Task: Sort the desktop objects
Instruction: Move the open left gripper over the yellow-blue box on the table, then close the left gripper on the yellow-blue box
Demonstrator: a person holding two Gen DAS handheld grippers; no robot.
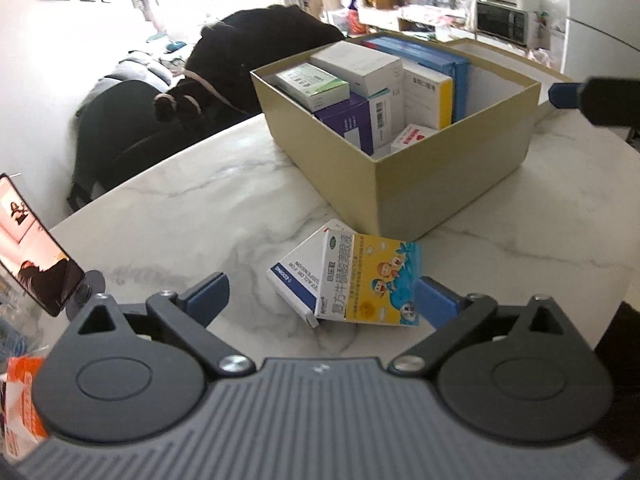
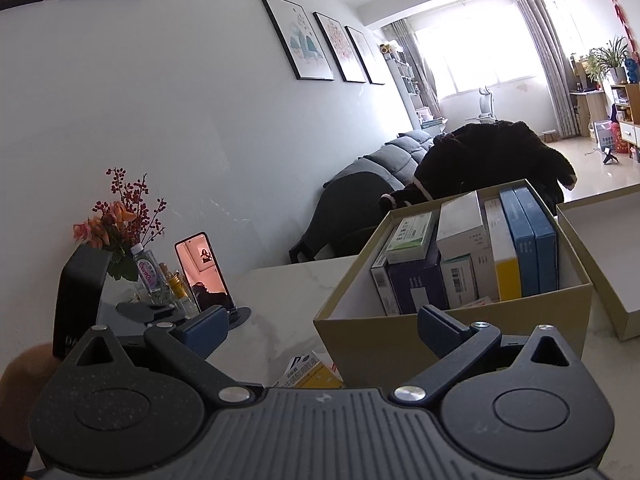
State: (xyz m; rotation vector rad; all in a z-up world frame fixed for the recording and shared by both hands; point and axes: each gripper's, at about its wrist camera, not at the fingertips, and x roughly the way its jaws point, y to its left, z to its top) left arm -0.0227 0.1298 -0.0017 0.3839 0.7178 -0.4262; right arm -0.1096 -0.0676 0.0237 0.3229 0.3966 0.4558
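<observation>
Your left gripper (image 1: 322,298) is hovering low over the white marble-patterned tabletop (image 1: 192,204), its blue-padded jaws spread wide and gripping nothing. Lying just ahead of its fingers are two small cardboard medicine cartons: a yellow-and-blue carton with cartoon children printed on its glossy face (image 1: 374,282), tilted and leaning partly over a white carton with blue end lettering (image 1: 298,276). The yellow carton's near right corner is sitting just beside the right finger pad (image 1: 434,298); whether they are touching cannot be told. Both cartons are resting on the table close to the near corner of the open tan cardboard box (image 1: 452,168), outside it. The box is rectangular, matte, with a pale inner lining, and it is holding an upright row of medicine packs: a flat green-and-white carton (image 1: 312,84), a plain white carton (image 1: 356,66), a dark purple carton (image 1: 346,120), a white carton with a yellow band (image 1: 428,98) and blue slim boxes (image 1: 424,54) at the back; the right part of the box is showing bare floor. Your right gripper (image 2: 322,330) is hanging above the near wall of that box, jaws likewise wide apart and carrying nothing. Beside the box is lying its shallow tan lid (image 2: 600,256), inner side up. At the table's left edge a smartphone with a lit screen (image 2: 204,272) is standing on a round dark stand, next to a glass vase of red berries and orange flowers (image 2: 120,220) and a small clear plastic bottle (image 2: 145,268).
</observation>
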